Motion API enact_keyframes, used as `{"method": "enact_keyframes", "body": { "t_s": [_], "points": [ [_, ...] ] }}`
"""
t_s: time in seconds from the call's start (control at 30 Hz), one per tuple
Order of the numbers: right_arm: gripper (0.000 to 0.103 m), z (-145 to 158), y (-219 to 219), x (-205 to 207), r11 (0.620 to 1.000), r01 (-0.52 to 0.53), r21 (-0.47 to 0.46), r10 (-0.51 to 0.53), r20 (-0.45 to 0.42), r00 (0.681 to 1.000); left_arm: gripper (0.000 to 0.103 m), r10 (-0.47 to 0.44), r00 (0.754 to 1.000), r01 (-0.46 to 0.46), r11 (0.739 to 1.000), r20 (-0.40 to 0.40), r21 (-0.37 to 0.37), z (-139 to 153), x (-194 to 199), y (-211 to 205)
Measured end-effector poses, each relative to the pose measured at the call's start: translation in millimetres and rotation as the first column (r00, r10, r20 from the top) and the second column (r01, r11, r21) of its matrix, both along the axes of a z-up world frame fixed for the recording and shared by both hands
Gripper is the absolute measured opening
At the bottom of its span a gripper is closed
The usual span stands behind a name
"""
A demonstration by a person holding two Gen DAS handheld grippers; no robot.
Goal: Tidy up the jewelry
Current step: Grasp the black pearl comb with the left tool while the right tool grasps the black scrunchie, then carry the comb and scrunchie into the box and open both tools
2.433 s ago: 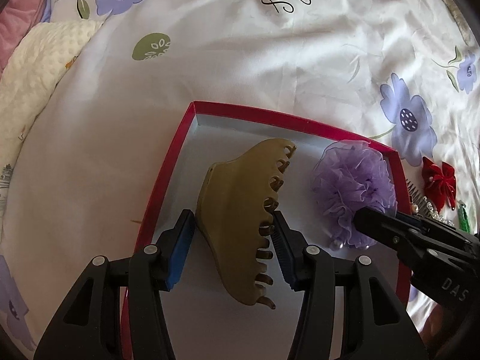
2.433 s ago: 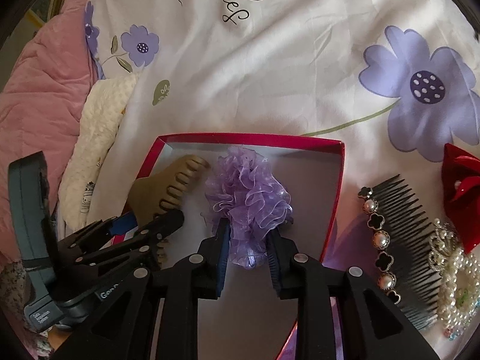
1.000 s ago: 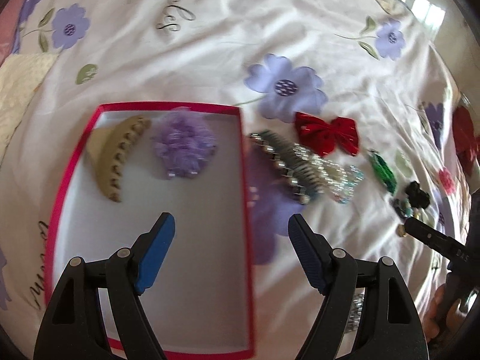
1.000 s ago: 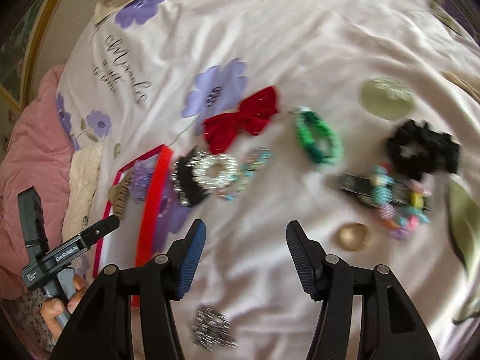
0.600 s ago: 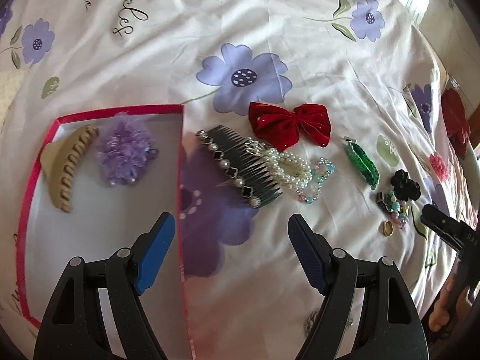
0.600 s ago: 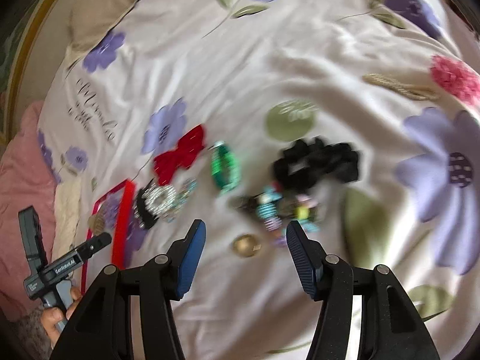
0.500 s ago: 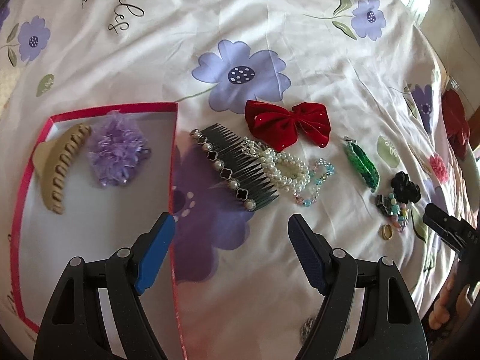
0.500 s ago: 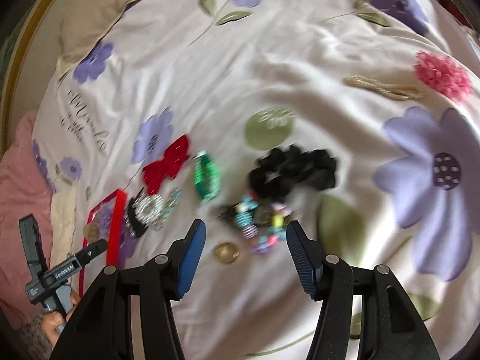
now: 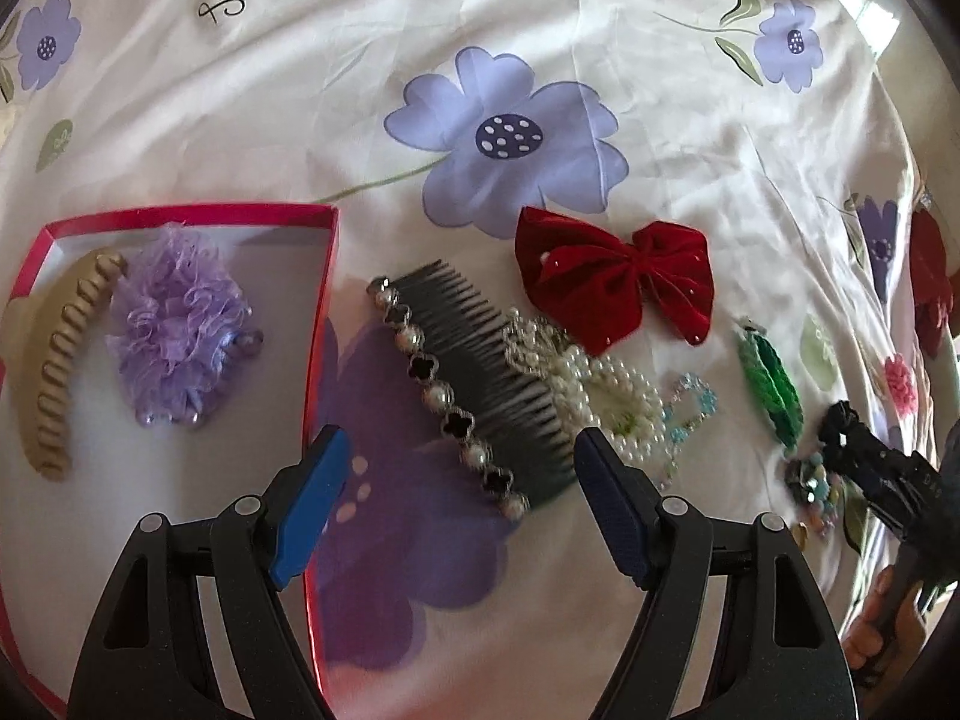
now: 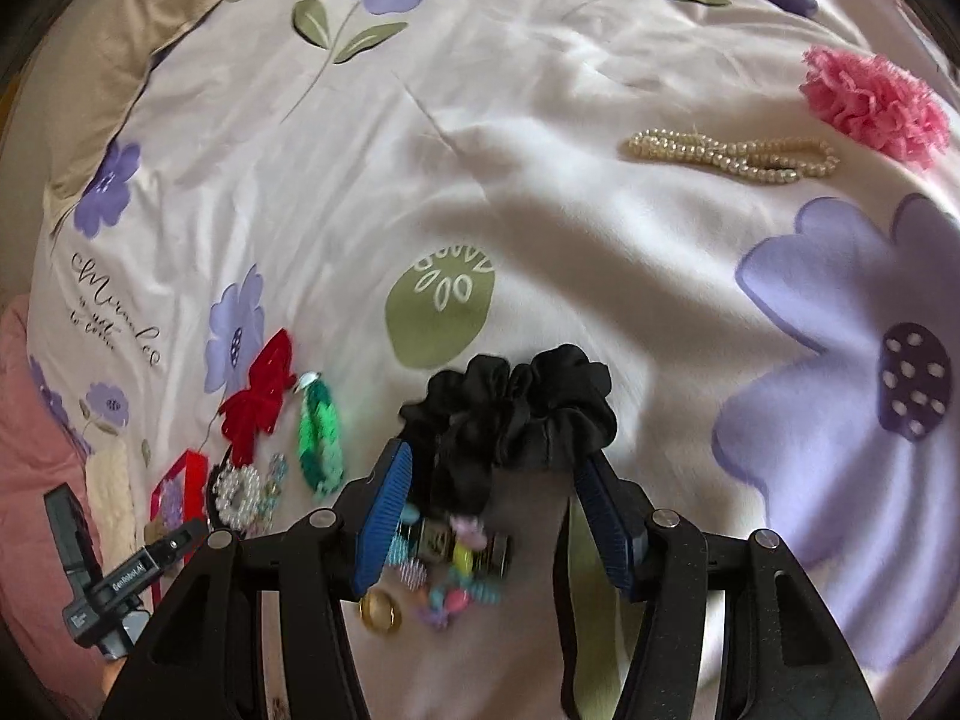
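Note:
A red-rimmed box [image 9: 327, 276] holds a tan claw clip [image 9: 54, 360] and a purple ruffle scrunchie [image 9: 174, 336]. My left gripper [image 9: 459, 495] is open above a black pearl comb [image 9: 474, 384]; a pearl bracelet [image 9: 606, 396] and red bow [image 9: 618, 282] lie beyond it. My right gripper [image 10: 492, 516] is open, its jaws either side of a black scrunchie [image 10: 516, 414] and a colourful bead bracelet [image 10: 450, 564]. A gold ring [image 10: 379, 605] and green scrunchie [image 10: 321, 444] lie to the left.
A pearl necklace [image 10: 738, 156] and pink ruffle flower [image 10: 876, 102] lie far right on the floral bedsheet [image 10: 540, 150]. A pink blanket [image 10: 30, 450] is at the left edge. The left gripper also shows in the right wrist view [image 10: 114, 582].
Both grippers let go of the claw clip and purple scrunchie in the box and opened. The left moved right over the comb; the right moved to the black scrunchie and beads.

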State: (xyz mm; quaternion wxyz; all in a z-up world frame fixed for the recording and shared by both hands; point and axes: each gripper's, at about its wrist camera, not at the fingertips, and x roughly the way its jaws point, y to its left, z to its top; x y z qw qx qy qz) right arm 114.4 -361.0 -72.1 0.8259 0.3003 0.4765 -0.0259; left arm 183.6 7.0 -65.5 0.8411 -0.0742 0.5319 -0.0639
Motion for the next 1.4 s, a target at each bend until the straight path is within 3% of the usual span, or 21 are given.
{"method": "enact_keyframes", "body": {
  "t_s": [0.03,0.07,0.13,0.17,0.2,0.37,0.83,1.4],
  "points": [
    [0.058,-1,1,3,1.0,-0.002,-0.016,0.002,0.004,1.0,0.074,-0.001,1.0,0.001,1.0,0.002,0.001,0,1,-1],
    [0.054,-1,2,5,1.0,-0.003,-0.029,0.003,0.007,1.0,0.067,-0.004,1.0,0.004,1.0,0.004,-0.008,0,2,-2],
    [0.037,-1,3,7,0.999,-0.005,-0.049,0.006,0.012,1.0,0.049,-0.017,1.0,0.016,0.999,-0.012,-0.04,-4,5,-2],
    [0.02,-3,3,8,0.999,-0.008,-0.048,0.008,0.009,1.0,0.04,-0.023,0.999,0.022,0.998,-0.024,-0.057,-7,6,-3],
    [0.015,-4,2,8,0.999,-0.009,-0.049,0.01,0.007,1.0,0.032,-0.025,0.999,0.024,0.998,-0.029,-0.06,-9,6,-4],
    [0.009,2,3,4,0.998,-0.016,-0.066,0.018,0.032,0.999,0.015,-0.038,0.999,0.039,0.997,0.002,-0.073,-7,-1,-4],
    [0.008,47,39,-16,0.994,-0.098,-0.054,0.104,0.127,0.986,0.009,-0.054,0.993,0.066,0.991,0.109,-0.115,46,-50,16],
    [0.008,58,157,-17,0.932,-0.361,-0.013,0.359,0.148,0.921,0.009,0.038,0.982,-0.011,0.989,0.186,-0.148,76,-95,81]
  ]
}}
